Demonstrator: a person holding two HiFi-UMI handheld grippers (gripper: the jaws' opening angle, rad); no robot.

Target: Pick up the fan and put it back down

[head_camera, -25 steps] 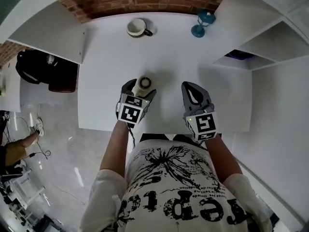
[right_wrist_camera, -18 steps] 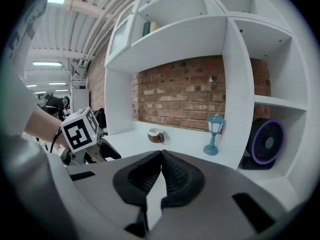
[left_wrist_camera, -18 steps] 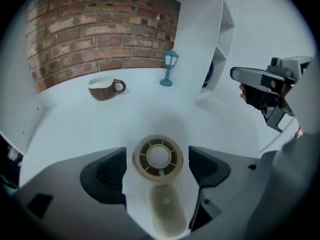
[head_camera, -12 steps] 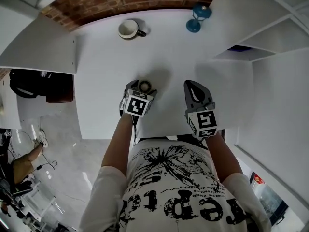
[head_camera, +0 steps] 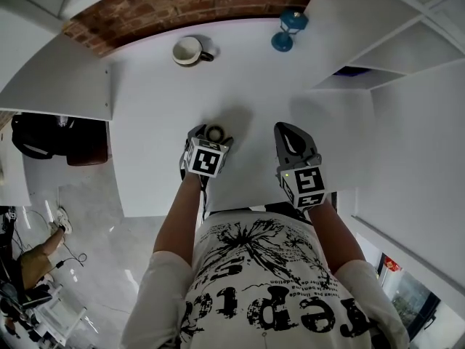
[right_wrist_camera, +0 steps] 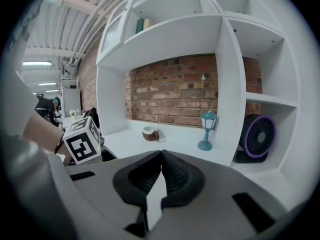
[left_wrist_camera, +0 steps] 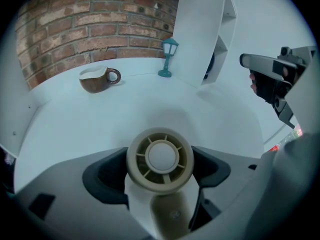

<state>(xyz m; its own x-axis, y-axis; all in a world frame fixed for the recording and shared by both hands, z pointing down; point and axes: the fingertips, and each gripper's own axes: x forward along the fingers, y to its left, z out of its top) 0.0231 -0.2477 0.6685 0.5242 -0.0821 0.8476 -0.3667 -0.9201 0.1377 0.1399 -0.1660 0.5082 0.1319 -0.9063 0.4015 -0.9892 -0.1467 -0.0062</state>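
"Where's the fan?"

"The small beige fan (left_wrist_camera: 160, 158) is clamped between the left gripper's (head_camera: 211, 135) fingers, over the near part of the white counter (head_camera: 160, 122)."

"And the other gripper?"

"To the fan's right and apart from it, the right gripper (right_wrist_camera: 161, 156) has its fingers pressed together on nothing. Far beyond the fan stand a brown mug (left_wrist_camera: 99, 78) and, further right, a blue lantern (left_wrist_camera: 169, 57)."

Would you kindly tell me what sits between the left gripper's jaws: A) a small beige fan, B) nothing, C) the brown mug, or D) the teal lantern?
A: in the left gripper view, the jaws of the left gripper press on both sides of the round beige fan.
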